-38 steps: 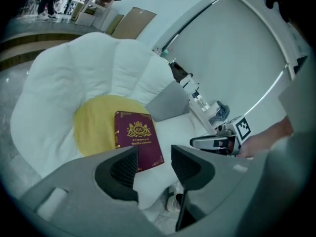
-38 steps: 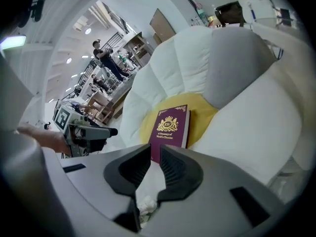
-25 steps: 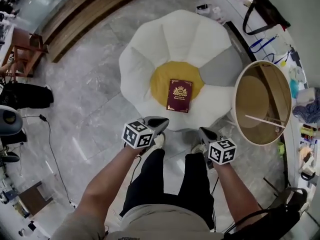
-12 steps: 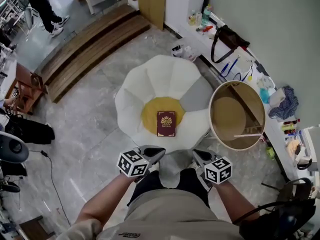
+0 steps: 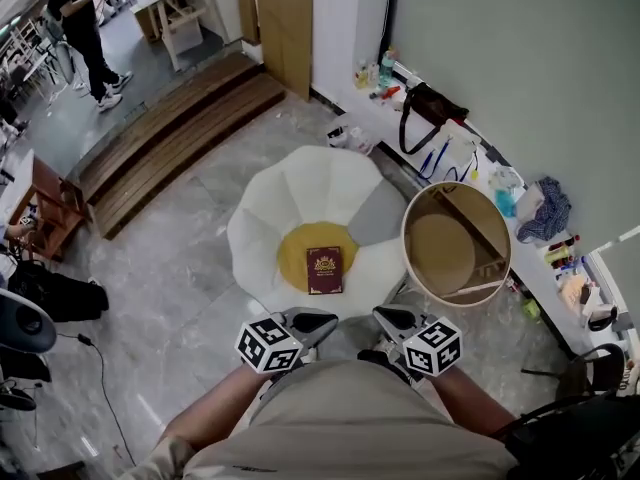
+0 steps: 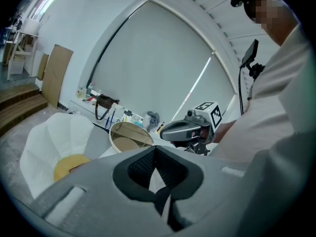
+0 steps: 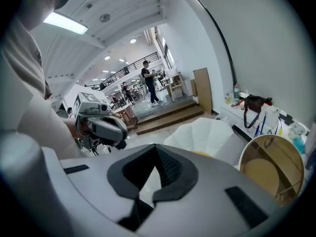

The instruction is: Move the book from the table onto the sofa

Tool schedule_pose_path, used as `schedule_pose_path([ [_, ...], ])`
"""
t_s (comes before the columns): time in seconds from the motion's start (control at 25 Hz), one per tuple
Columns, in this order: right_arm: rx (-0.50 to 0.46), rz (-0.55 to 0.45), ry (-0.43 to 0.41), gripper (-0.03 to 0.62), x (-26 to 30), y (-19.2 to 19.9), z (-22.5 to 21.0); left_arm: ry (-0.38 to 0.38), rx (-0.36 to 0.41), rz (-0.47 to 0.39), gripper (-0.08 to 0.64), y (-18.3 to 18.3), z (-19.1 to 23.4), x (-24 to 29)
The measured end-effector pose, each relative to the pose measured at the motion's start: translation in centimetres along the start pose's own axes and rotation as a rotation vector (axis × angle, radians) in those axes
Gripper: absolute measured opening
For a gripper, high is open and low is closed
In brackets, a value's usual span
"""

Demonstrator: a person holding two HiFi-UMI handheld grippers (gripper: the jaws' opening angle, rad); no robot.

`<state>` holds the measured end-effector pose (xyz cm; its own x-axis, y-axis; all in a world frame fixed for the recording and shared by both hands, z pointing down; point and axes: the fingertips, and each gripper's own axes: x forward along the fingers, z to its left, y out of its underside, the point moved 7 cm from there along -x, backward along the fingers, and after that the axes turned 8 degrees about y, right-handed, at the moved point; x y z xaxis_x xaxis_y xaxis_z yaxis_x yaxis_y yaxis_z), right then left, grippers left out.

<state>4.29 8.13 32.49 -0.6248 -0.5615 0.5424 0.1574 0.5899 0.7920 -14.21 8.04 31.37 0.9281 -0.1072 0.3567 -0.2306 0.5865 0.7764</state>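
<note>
Book (image 5: 324, 270) with illegible gold crest lies on sofa (image 5: 300, 190); left gripper (image 5: 326, 319) and right gripper (image 5: 384, 316) fingers (image 6: 141, 165) pressed together.

Inventory: one dark red rectangular book (image 5: 324, 270); one white petal-shaped sofa with yellow centre (image 5: 300, 196); one round wooden table (image 5: 440, 253); two grey grippers: left gripper (image 5: 332, 319), right gripper (image 5: 379, 315).

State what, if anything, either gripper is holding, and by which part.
Nothing is held. The left gripper and the right gripper are both shut and empty; the book lies on the yellow centre of the sofa.
</note>
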Motion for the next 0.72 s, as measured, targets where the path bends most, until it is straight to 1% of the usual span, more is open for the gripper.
schedule_pose_path([
  [0.16, -0.01, -0.028, 0.004, 0.012, -0.5, -1.0, 1.4, 0.016, 0.023, 0.015, 0.008, -0.4, -0.8, -0.8],
  [0.32, -0.008, -0.04, 0.006, 0.012, -0.8, -1.3, 2.4, 0.021, 0.038, 0.015, 0.008, -0.8, -0.8, -1.6],
  [0.72, -0.016, -0.053, 0.03, 0.012, -0.7, -0.6, 4.5, 0.027, 0.042, 0.008, 0.008, 0.9, -0.5, -3.2],
])
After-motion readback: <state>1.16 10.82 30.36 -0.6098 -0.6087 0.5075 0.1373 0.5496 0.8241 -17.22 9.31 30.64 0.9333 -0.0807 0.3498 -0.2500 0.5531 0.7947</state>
